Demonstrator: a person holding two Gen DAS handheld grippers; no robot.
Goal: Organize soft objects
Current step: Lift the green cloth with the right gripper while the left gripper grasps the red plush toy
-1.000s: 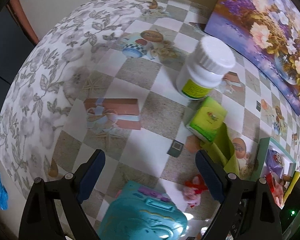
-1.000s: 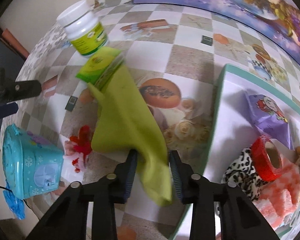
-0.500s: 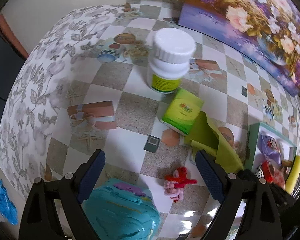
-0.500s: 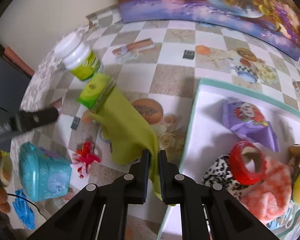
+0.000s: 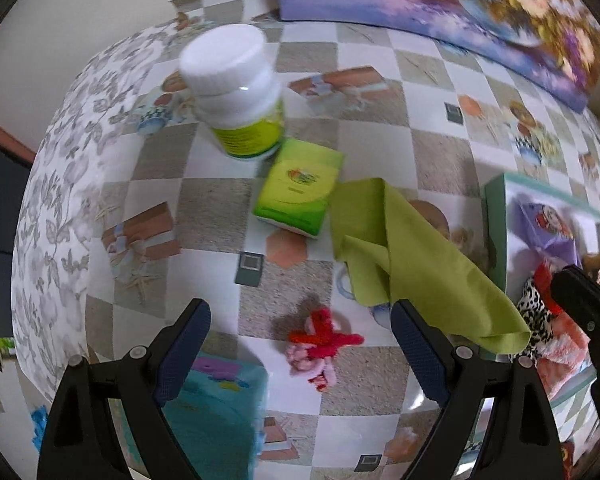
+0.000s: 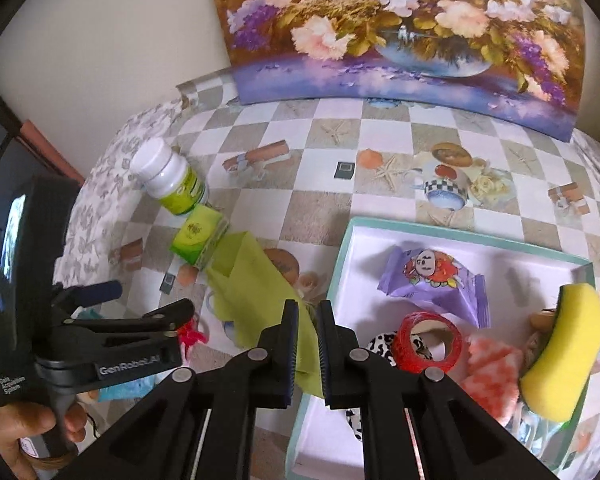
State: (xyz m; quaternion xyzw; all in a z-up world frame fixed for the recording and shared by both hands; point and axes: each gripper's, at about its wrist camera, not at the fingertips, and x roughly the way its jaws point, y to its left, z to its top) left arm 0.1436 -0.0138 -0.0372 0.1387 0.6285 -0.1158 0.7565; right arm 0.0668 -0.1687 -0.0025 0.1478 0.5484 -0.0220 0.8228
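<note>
The right gripper [image 6: 308,344] is clamped on the near corner of the green cloth [image 6: 256,284], its jaws having just closed on the fabric. From the pinch the cloth runs as a long strip toward ten o'clock in the right wrist view, its far end lying just beside the green packet [image 6: 198,236]; its near end hangs over the left edge of the tray [image 6: 340,248]. In the tray lie a red tape roll [image 6: 426,342], a leopard-print piece [image 6: 380,346], a pink checked cloth [image 6: 490,376], a yellow sponge [image 6: 564,344] at three o'clock and a purple wrapper [image 6: 432,280] farther in. At nine o'clock a hand [image 6: 16,436] holds the left gripper [image 5: 300,352], whose jaws stand wide apart with nothing between the pads; in its own view it hangs over a red and pink plush toy [image 5: 320,346] on the table [image 5: 380,140], with a teal case [image 5: 216,412] at seven o'clock. Beyond the packet, at eleven o'clock, stands a white bottle [image 5: 236,88], tilted in the lens. Farthest back, a flower painting [image 6: 400,28] leans at twelve o'clock against the wall.
</note>
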